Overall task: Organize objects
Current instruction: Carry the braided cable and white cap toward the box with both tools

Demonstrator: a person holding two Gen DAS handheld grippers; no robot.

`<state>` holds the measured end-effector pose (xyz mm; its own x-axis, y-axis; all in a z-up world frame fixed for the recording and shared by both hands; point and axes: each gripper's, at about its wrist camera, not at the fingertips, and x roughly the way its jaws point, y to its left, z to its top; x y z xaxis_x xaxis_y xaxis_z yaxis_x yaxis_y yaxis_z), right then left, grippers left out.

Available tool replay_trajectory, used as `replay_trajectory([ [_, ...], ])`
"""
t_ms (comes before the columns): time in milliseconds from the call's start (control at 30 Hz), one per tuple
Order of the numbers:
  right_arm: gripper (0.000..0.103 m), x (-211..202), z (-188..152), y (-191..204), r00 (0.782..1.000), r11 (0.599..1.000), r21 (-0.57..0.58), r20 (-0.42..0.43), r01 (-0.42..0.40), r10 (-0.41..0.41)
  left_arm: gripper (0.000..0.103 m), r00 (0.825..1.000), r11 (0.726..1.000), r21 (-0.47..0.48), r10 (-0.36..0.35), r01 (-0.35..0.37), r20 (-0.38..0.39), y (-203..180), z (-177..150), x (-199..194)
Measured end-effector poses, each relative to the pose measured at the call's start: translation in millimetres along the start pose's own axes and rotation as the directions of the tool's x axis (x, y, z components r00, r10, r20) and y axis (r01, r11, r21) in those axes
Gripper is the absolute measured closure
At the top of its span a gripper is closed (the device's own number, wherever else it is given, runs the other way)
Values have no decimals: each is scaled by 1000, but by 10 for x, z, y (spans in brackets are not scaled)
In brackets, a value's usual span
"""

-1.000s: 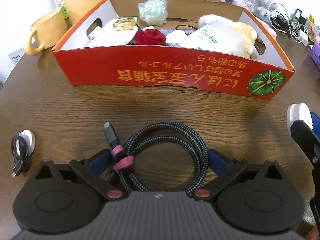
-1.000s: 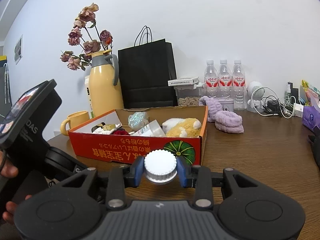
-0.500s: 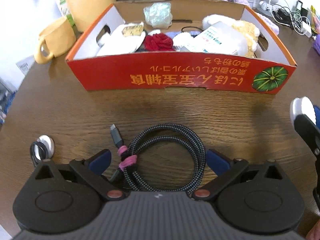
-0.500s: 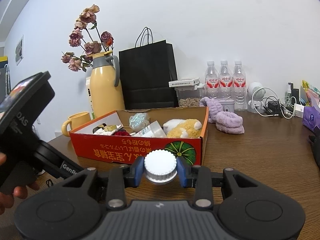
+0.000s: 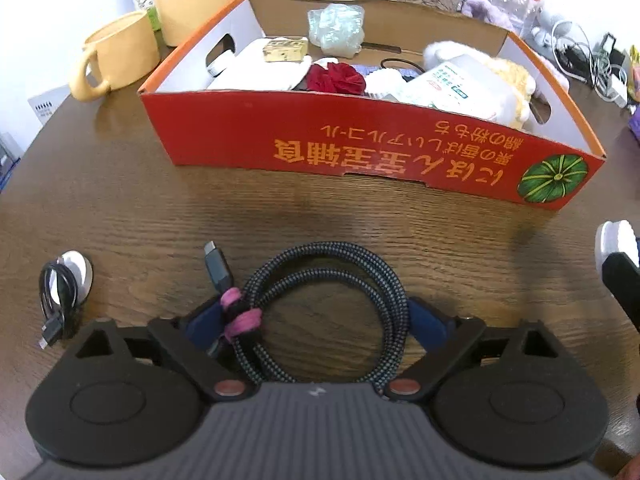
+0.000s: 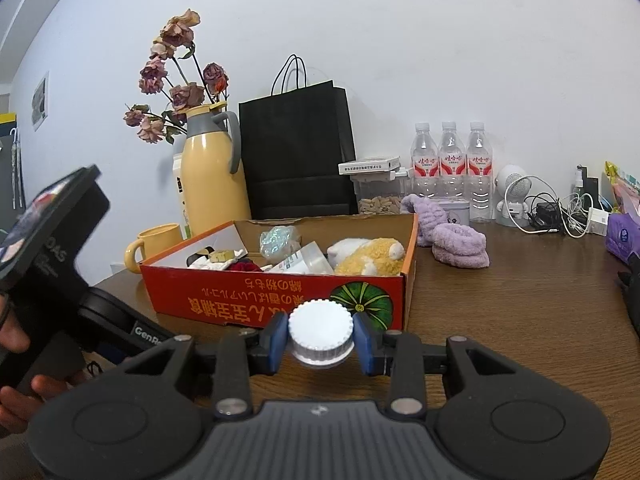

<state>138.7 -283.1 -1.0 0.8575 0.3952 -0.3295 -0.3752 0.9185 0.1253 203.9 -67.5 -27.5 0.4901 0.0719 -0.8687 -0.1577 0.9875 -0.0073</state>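
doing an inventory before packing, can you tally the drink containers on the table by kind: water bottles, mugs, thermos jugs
water bottles: 3
mug: 1
thermos jug: 1
total: 5

Bright, sharp, fisheye-warped edges

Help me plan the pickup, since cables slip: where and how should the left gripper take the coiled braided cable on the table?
Grip across the flat coil's two sides, coming down from above. The braided cable lies flat on the table, already between the left gripper's closing fingers, its pink tie bundling the strands at one side.
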Motion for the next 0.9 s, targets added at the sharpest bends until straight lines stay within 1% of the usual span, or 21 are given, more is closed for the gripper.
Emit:
replay_trajectory([
  [233,68,27,-17,19,1000,1000,-13,-7,0,0,9,998,999,32,5,-8,69,61,-99,-72],
  [333,68,28,-19,41,1000,1000,-22,-4,-1,1,9,993,999,47,3,-9,115,78,-110,-163],
  [433,68,17,2,74,1000,999,-32,5,-8,8,9,986,998,57,-14,4,168,107,-84,-287],
  [633,68,43,173,140,999,998,-52,30,-24,25,9,955,996,77,-56,35,293,111,46,-555],
  [800,68,167,459,237,997,995,-93,67,-25,31,9,922,995,73,-87,64,377,126,266,-686],
  [900,68,331,655,298,996,993,-121,84,-14,24,9,902,994,62,-104,86,420,146,432,-722],
])
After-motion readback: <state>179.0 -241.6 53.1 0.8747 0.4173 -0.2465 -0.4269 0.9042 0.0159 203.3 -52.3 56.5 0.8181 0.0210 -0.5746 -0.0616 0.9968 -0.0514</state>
